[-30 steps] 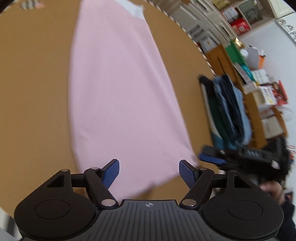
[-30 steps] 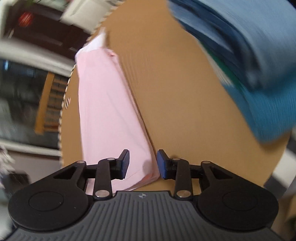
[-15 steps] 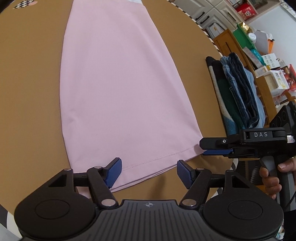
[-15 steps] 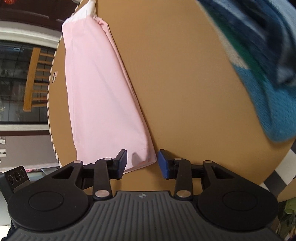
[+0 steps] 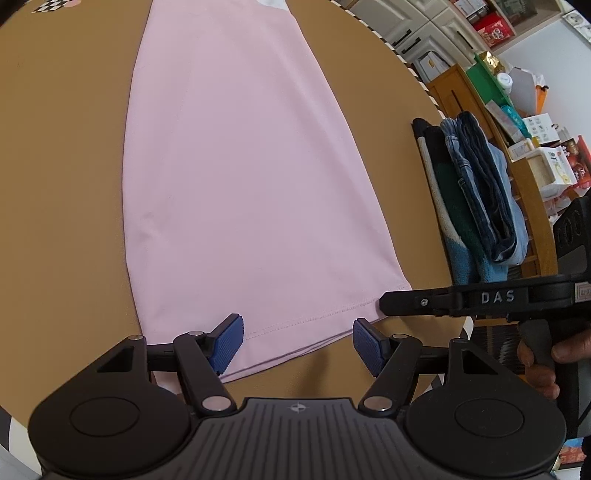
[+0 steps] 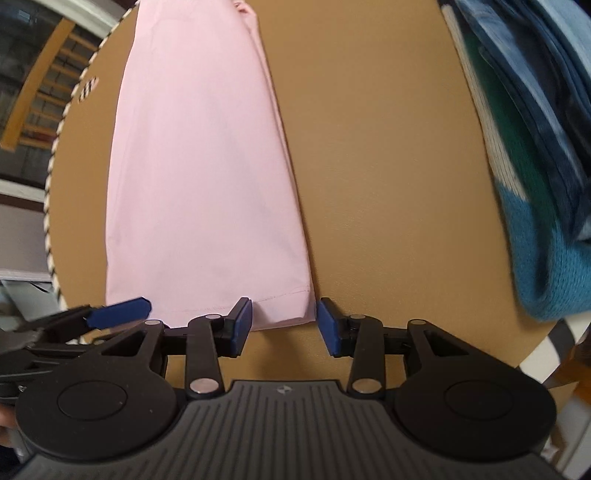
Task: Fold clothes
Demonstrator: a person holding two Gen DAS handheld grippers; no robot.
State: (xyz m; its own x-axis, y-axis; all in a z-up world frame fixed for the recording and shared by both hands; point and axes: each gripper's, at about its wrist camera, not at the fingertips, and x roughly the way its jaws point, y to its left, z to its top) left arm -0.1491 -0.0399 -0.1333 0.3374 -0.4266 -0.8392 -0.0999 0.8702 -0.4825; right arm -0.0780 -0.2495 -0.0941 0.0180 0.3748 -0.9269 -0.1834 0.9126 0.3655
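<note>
A pink garment point(image 5: 240, 177), folded into a long strip, lies flat on the round brown table point(image 5: 55, 184). My left gripper point(image 5: 297, 343) hovers open over the near hem, left of its middle, with the hem's edge showing between its blue pads. My right gripper point(image 6: 284, 325) is at the hem's right corner point(image 6: 295, 306), its jaws opening; the corner lies between the pads and they do not press it. From the side it shows as a black bar point(image 5: 406, 306) held by a hand point(image 5: 539, 365). The left gripper's blue pad point(image 6: 118, 312) shows at the hem's left.
A stack of folded clothes point(image 5: 476, 195), jeans and a blue-green knit, sits at the table's right edge point(image 6: 535, 147). Wooden shelves with boxes point(image 5: 535, 147) stand beyond it. The striped table rim point(image 6: 51, 206) is close on the left. A checkered marker point(image 5: 48, 5) lies far left.
The right gripper has swung and rolled to the hem's right corner and its jaws have widened. The left gripper has come a little closer to the near hem.
</note>
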